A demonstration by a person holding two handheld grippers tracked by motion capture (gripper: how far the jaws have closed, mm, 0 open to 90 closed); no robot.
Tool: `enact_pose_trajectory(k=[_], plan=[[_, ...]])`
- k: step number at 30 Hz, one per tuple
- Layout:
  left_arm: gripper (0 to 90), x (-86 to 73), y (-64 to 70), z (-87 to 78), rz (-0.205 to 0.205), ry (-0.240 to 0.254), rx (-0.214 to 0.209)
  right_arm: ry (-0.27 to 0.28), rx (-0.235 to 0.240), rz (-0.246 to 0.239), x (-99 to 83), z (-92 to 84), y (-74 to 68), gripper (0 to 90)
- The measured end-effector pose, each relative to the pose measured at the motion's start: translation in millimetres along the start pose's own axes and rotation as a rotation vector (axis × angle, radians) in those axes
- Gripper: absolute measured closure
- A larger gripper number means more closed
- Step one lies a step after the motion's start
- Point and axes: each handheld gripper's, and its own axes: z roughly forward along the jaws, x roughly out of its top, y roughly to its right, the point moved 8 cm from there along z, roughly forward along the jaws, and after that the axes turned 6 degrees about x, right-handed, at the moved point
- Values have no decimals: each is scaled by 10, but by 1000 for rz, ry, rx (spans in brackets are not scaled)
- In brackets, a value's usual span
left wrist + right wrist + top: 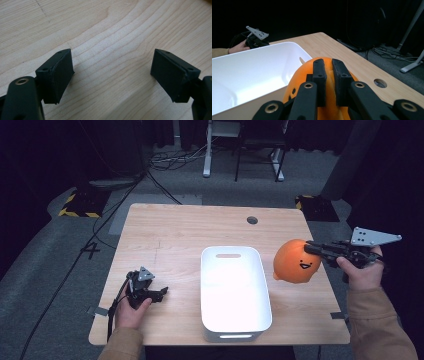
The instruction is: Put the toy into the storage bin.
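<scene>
Right gripper view: the right claw is squeezed tight on a soft orange toy, pinching a fold of it between its two black jaws. From the high view, the orange toy with a little smiley face hangs off the tip of the right claw, up above the counter. Just past the toy, on the far side from the right hand, sits a white bin. Farther on, across the bin, the left hand holds the left claw low over the wood. In the left gripper view the left claw has its jaws wide apart with nothing between them, just bare counter below
</scene>
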Motion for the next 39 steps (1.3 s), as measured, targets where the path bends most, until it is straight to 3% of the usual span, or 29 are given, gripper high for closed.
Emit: enact_pose_trajectory(k=[9, 23, 39], plan=[[186, -1, 0, -2, 1, -3, -1, 27, 5, -19, 212, -31, -36, 825], [186, -2, 1, -2, -1, -3, -1, 62, -3, -24, 572, 91, -127, 825], [185, 6, 1, 7, 4, 1, -4, 69, 49, -59, 838, 477, -336, 824]])
